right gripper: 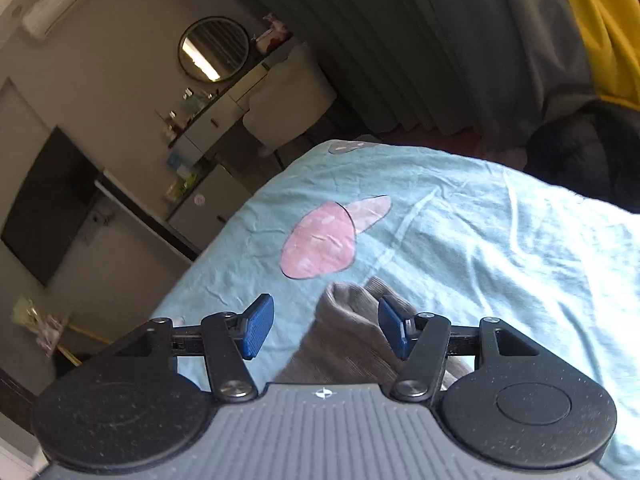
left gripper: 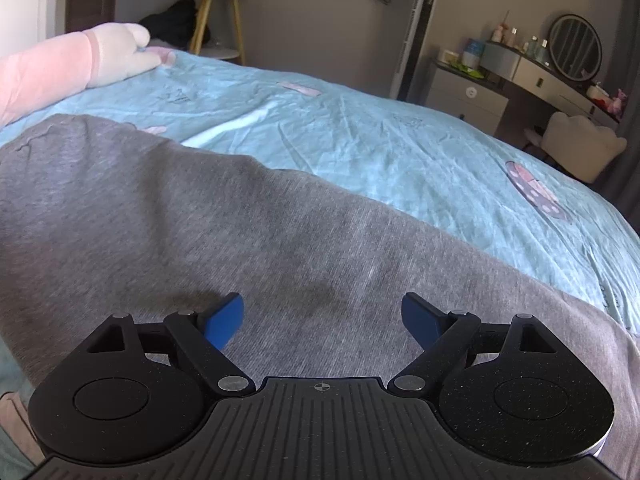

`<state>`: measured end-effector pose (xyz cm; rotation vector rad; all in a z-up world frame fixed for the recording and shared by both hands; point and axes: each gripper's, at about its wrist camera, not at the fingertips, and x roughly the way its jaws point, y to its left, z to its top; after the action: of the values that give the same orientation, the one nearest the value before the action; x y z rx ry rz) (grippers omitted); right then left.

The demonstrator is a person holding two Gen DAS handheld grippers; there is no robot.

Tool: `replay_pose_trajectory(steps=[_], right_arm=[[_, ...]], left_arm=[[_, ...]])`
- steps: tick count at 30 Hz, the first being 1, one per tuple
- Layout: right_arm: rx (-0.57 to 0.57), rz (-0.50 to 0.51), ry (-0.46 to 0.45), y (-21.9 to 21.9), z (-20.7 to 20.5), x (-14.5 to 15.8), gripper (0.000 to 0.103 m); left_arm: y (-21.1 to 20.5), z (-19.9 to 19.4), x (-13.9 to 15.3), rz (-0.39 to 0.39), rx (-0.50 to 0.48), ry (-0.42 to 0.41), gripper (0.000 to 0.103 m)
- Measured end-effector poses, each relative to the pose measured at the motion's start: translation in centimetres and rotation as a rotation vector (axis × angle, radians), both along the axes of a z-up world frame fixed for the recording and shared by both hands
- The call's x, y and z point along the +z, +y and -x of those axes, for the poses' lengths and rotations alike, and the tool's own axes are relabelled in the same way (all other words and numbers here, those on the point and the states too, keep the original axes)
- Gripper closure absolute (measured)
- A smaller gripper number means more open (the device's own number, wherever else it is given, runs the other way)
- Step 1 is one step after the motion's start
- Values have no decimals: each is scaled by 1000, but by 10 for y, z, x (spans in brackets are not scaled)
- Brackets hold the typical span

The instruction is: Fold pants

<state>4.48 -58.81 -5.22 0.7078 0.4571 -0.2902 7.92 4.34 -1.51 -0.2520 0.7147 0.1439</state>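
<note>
Grey pants (left gripper: 208, 220) lie spread flat on a light blue bedsheet (left gripper: 400, 140). My left gripper (left gripper: 322, 320) is open and hovers just above the middle of the grey fabric, holding nothing. In the right wrist view a ribbed grey cuff of the pants (right gripper: 352, 320) lies on the sheet (right gripper: 500, 260). My right gripper (right gripper: 326, 326) is open, with the cuff between its blue pads; the right pad (right gripper: 390, 330) is at the cuff's edge, the left pad (right gripper: 256, 326) stands apart from it.
A pink and white plush toy (left gripper: 80, 64) lies at the bed's far left. A wooden side table (left gripper: 216, 20) and a dresser with a round mirror (left gripper: 576, 48) stand beyond the bed. The bed edge (right gripper: 208, 256) drops off left; a dark bundle (right gripper: 588, 152) sits at far right.
</note>
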Motion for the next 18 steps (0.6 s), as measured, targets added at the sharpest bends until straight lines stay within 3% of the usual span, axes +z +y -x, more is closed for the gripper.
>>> replay_pose_trajectory(steps=[4,7,11,14,18], right_arm=[[51,142,146,13,26,-6,44],[65,181,229,21,38,-14,46],[58,285,256,35,56,-18,75],[70,327,266,37,56,-14,91],[91,324,293,36,51,-17,87]], left_arm=[[0,2,2,5,-5,-11,12],[0,3,2,6,-8,-9,12],[-3,6,5,-3,-11,-16,12],[-5,7,6,-12,-16,-21,12],[-6,9,8,-13,-14,-24,12]])
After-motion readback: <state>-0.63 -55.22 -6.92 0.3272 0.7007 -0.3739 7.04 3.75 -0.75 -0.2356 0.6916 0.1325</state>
